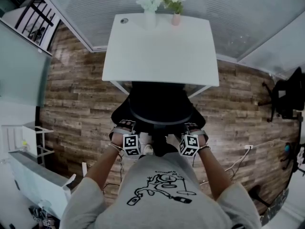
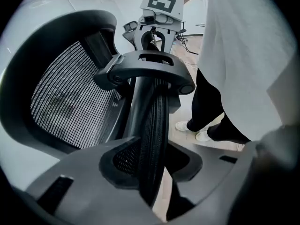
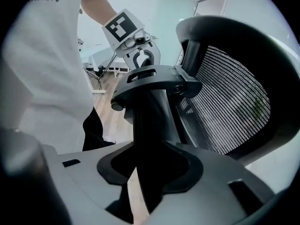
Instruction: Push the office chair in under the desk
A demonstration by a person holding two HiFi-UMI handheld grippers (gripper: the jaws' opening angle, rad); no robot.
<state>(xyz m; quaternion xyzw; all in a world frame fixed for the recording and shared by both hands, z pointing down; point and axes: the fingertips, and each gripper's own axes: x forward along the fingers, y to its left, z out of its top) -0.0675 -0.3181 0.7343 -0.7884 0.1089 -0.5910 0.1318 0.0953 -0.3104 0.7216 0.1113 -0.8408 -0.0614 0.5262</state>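
The black office chair [image 1: 159,106] stands with its seat partly under the white desk [image 1: 162,51], its back toward me. My left gripper [image 1: 125,127] is shut on the left side of the backrest's frame, and my right gripper [image 1: 195,128] is shut on the right side. In the left gripper view the jaws of the left gripper [image 2: 150,165] clamp the dark mesh-covered rim [image 2: 152,121], with the right gripper [image 2: 154,34] across from it. In the right gripper view the right gripper [image 3: 150,170] pinches the same rim [image 3: 150,125], opposite the left gripper [image 3: 140,60].
Two small vases of flowers [image 1: 150,6] [image 1: 175,8] stand at the desk's far edge. A second black chair [image 1: 288,97] is at the far right, a white shelf unit [image 1: 28,142] at the left. Cables [image 1: 238,159] lie on the wood floor. My own legs stand right behind the chair.
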